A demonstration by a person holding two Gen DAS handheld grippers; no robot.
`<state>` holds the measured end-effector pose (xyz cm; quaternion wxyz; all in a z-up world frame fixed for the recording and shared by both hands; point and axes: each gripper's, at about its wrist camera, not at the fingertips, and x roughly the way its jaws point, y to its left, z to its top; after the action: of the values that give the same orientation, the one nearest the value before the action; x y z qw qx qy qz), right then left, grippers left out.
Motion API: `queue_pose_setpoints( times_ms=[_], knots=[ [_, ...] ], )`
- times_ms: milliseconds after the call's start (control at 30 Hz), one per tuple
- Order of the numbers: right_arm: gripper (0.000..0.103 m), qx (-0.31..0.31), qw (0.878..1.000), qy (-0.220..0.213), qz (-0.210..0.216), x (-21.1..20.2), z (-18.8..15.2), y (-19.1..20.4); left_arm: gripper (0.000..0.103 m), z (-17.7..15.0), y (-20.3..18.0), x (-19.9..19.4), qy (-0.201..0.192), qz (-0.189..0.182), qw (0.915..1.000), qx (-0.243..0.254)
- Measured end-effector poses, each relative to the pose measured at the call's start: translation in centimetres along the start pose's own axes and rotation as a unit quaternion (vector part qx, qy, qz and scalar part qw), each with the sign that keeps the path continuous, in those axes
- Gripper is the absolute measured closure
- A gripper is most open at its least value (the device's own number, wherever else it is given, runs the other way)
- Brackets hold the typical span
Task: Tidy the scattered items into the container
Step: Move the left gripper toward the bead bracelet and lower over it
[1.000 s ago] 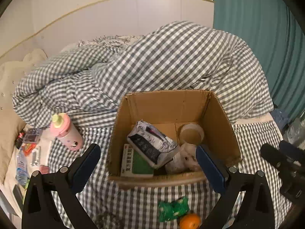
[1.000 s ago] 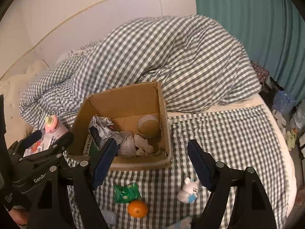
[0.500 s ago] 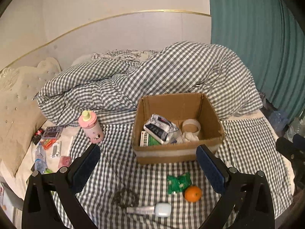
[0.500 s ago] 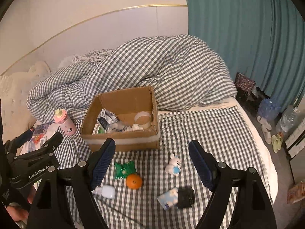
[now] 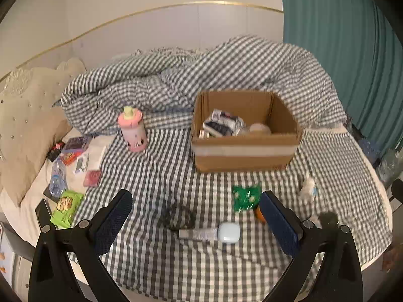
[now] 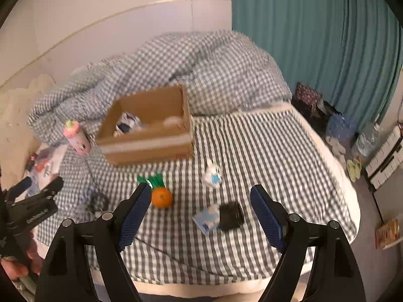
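Observation:
An open cardboard box (image 5: pixel 244 151) stands on the checked bed, holding several packets and a tape roll. In front of it lie a green packet (image 5: pixel 245 197), a white case (image 5: pixel 228 232) with a tube, and a dark tangled cord (image 5: pixel 177 217). An orange (image 6: pixel 162 197), a white-and-blue toy (image 6: pixel 212 176), a blue carton (image 6: pixel 207 217) and a black object (image 6: pixel 230 215) lie nearby. A pink bottle (image 5: pixel 133 132) stands left of the box. My left gripper (image 5: pixel 196 224) and right gripper (image 6: pixel 201 216) hover open and empty over the near items.
A rumpled checked duvet (image 5: pixel 226 75) is heaped behind the box. A pillow (image 5: pixel 27 115) and several small packets (image 5: pixel 75 156) crowd the bed's left side. A teal curtain (image 6: pixel 314 37), bags and bottles (image 6: pixel 340 125) line the floor on the right.
Both grippers have drawn back from the box toward the bed's near edge. The box looks smaller, and the carton, the black object, the case and the tube have come into view.

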<state>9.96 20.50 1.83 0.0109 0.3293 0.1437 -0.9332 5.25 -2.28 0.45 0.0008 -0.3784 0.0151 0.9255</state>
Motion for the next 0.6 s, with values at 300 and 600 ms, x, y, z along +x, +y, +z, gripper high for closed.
queue_pose_setpoints(
  times_ms=[300,600],
  knots=[
    [0.022,0.043,0.997,0.062,-0.014,6.3,-3.2,-3.1,0.000,-3.8,3.6,4.5,0.001,0.023,0.9995,-0.022],
    [0.022,0.076,0.989,0.124,-0.026,11.7,-4.9,-5.1,0.000,-5.6,6.9,13.6,0.086,0.033,0.9934,-0.069]
  ],
)
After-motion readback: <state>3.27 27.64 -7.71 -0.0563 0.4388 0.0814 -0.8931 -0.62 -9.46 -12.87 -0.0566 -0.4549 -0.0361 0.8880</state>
